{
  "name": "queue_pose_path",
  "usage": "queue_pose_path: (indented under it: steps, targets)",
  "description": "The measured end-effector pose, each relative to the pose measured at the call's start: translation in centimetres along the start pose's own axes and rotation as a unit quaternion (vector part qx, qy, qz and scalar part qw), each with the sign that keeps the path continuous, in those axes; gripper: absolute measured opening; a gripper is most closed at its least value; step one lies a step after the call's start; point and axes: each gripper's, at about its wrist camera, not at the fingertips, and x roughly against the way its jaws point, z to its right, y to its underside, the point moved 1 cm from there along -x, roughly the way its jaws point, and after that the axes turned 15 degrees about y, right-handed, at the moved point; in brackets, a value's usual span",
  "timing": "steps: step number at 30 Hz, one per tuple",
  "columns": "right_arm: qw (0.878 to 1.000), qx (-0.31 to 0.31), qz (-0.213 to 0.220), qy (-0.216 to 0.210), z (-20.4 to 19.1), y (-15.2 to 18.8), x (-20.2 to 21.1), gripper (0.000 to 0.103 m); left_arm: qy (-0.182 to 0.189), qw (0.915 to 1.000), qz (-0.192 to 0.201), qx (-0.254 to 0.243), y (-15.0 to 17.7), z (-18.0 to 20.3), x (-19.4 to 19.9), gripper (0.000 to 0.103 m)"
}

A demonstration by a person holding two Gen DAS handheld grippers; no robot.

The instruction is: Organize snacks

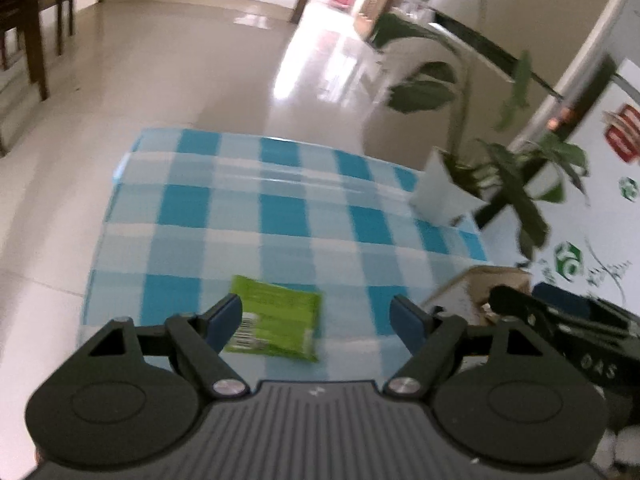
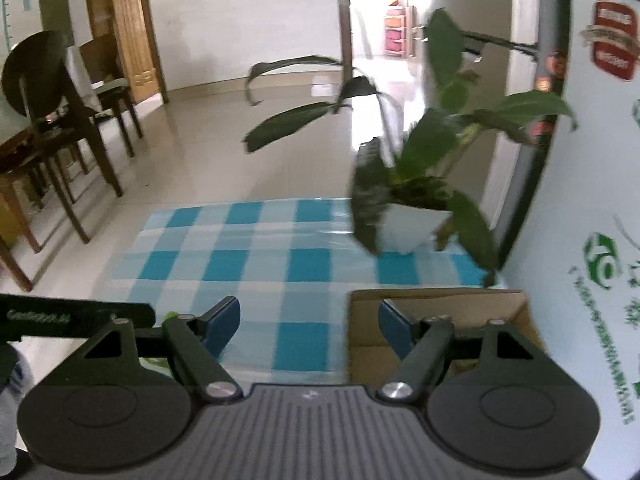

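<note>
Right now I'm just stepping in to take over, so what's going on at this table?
A person is sorting snacks with two handheld claws. The left claw is open above a green snack packet lying flat on the checked tablecloth, not gripping it. The right claw is open and empty by the cardboard box.

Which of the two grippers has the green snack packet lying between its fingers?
The left gripper: the green packet lies flat on the checked cloth between its open fingers. The right gripper, also open, frames only cloth and the cardboard box.
</note>
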Motion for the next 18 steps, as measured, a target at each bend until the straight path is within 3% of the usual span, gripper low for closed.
queue_pose_path:
  steps: [10,18]
  targets:
    - [0.995,0.068,-0.009,-0.066,-6.2,0.6,-1.8,0.08,-0.054,0.9978,-0.007,0.038,-0.3,-4.1,0.1,0.081]
    - [0.981,0.153,-0.03,-0.114,-11.1,2.4,-4.6,0.08,-0.081,0.995,-0.026,0.052,0.0,-6.7,-0.2,0.081]
